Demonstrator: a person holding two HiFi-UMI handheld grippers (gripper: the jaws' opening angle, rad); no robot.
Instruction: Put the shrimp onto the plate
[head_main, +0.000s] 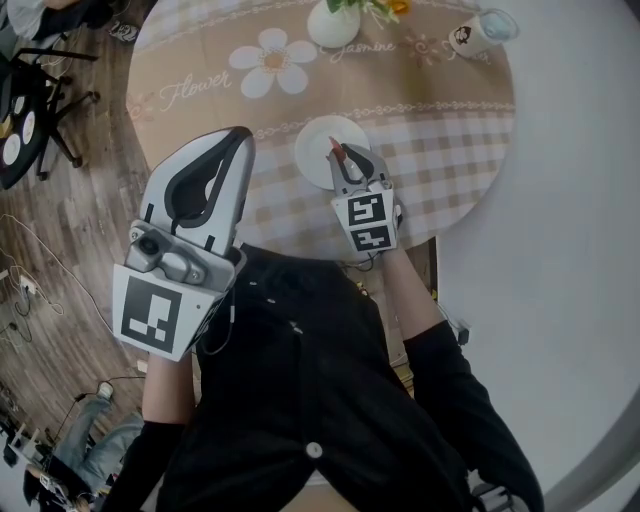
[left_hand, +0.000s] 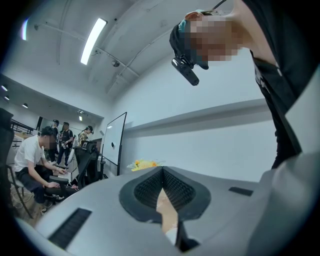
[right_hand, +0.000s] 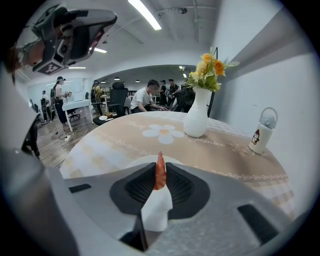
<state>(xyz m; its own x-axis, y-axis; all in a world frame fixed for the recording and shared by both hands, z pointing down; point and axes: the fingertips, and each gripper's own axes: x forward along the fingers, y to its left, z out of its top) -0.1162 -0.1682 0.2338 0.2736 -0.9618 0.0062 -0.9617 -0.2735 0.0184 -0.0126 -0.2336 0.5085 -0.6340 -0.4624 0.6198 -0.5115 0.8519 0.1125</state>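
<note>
**Orange-red, white-ended shrimp (right_hand: 160, 172) gripped over round white plate (head_main: 312, 140)**

The right tool (head_main: 343, 160) pinches the shrimp just above the plate, near the desk's near edge. The beige checked desk cloth (head_main: 440, 110) reads "Flower" and "Jasmine". The left tool (head_main: 238, 135) is closed with nothing between its jaws.

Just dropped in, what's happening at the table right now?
A person holds an orange-tailed white shrimp in the right tongs, over the round white plate on the beige checked tablecloth. The shrimp is not yet set down. The left tongs are shut and empty, raised off to the side.
</note>
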